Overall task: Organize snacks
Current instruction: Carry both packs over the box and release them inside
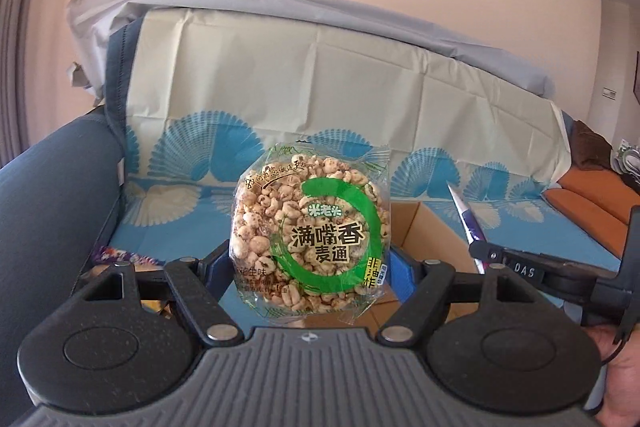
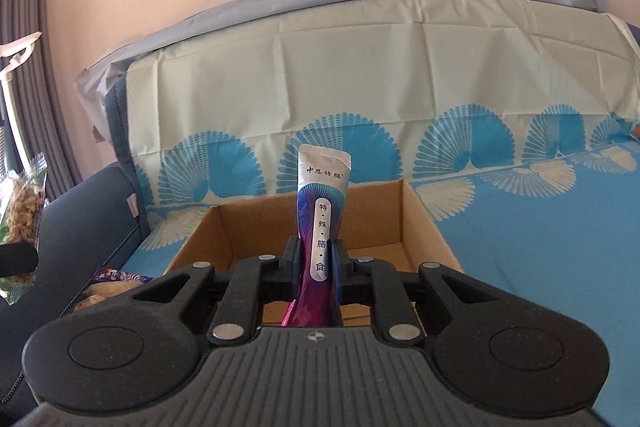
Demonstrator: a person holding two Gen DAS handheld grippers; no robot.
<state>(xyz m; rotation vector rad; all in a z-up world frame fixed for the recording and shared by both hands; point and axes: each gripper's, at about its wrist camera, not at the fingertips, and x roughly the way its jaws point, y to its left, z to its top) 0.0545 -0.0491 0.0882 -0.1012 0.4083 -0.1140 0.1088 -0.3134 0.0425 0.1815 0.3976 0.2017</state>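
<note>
My left gripper (image 1: 310,267) is shut on a round puffed-grain snack pack (image 1: 310,227) with a green ring label, held upright above the blue sofa cover. My right gripper (image 2: 316,259) is shut on a slim purple and white snack sachet (image 2: 320,215), held upright over the near edge of an open cardboard box (image 2: 420,223). The box interior looks bare where it shows. In the left wrist view the box (image 1: 432,231) sits behind and right of the pack, and the right gripper (image 1: 486,255) with the sachet (image 1: 466,215) shows at the right. The grain pack shows at the right wrist view's left edge (image 2: 22,211).
More wrapped snacks (image 2: 116,281) lie on the seat left of the box; they also show in the left wrist view (image 1: 120,257). The dark blue sofa arm (image 1: 48,195) rises at the left. A cream and blue patterned cover (image 2: 360,67) drapes the backrest. Orange cushions (image 1: 592,195) lie far right.
</note>
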